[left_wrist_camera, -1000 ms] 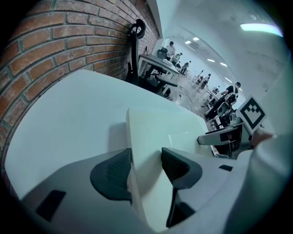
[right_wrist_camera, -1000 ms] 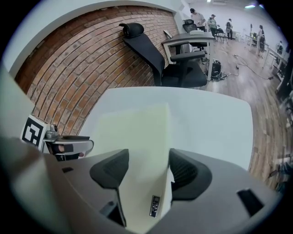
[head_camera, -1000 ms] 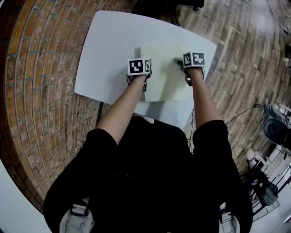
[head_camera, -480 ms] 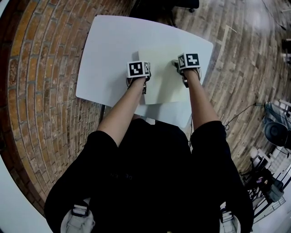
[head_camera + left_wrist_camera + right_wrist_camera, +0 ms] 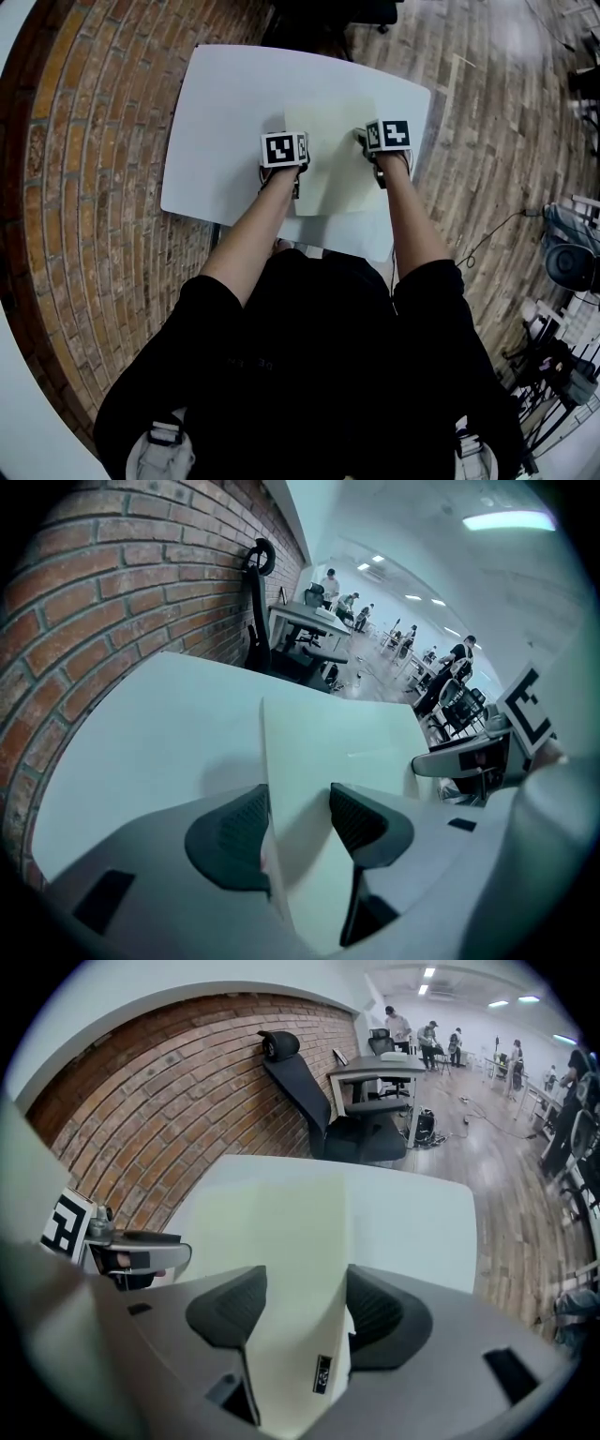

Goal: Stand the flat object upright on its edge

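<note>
A pale cream flat board (image 5: 336, 164) is over the white table (image 5: 230, 112), held at both side edges. In the head view my left gripper (image 5: 302, 145) is at its left edge and my right gripper (image 5: 364, 139) at its right edge. In the left gripper view the board (image 5: 328, 752) fills the gap of my left gripper (image 5: 298, 832), whose pads press on it. In the right gripper view the thick edge of the board (image 5: 281, 1232), with a small label, sits between the pads of my right gripper (image 5: 305, 1312), which is shut on it. The board looks tilted off the tabletop.
The table stands on a brick-pattern floor (image 5: 84, 187) beside a brick wall (image 5: 187, 1082). A black office chair (image 5: 309, 1082) and a desk (image 5: 380, 1068) stand beyond the far table edge. People sit and stand far back in the room.
The two grippers have drawn slightly closer together in the head view, and the board between them looks narrower. The whole scene has slid a little down the picture.
</note>
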`<state>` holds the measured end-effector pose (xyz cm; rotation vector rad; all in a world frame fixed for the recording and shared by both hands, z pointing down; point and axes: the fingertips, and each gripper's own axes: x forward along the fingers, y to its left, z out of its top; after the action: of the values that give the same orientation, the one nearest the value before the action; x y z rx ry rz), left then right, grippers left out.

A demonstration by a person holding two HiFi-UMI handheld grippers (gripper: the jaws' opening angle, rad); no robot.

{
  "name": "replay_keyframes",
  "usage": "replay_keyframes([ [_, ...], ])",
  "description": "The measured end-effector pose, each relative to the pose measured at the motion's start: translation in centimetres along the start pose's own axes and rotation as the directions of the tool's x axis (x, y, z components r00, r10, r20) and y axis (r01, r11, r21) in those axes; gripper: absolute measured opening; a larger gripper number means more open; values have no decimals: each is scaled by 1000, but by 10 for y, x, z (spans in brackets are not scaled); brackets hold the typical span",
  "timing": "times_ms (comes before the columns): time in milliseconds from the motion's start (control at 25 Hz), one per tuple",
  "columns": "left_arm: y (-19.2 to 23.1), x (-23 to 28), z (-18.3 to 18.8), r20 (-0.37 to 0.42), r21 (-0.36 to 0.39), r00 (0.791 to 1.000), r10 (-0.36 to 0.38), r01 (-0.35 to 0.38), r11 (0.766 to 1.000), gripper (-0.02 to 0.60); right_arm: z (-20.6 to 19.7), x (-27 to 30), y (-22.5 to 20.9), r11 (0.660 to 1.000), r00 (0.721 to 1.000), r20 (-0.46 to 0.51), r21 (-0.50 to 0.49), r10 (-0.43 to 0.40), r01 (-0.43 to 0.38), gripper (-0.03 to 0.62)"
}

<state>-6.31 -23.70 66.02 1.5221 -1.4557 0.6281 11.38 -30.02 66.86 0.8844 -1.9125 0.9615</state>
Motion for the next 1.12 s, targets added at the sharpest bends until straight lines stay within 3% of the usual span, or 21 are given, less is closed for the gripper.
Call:
replay_keyframes([
  [600,-3,-55,30,134,156,989,-64,42,987,219,5,-56,33,998,978,199,49,-59,50,267],
  [1120,-17,-118,72,303,299,944,-127,33,954,219,19,-112,62,994,912,399,96,-93,60,267],
])
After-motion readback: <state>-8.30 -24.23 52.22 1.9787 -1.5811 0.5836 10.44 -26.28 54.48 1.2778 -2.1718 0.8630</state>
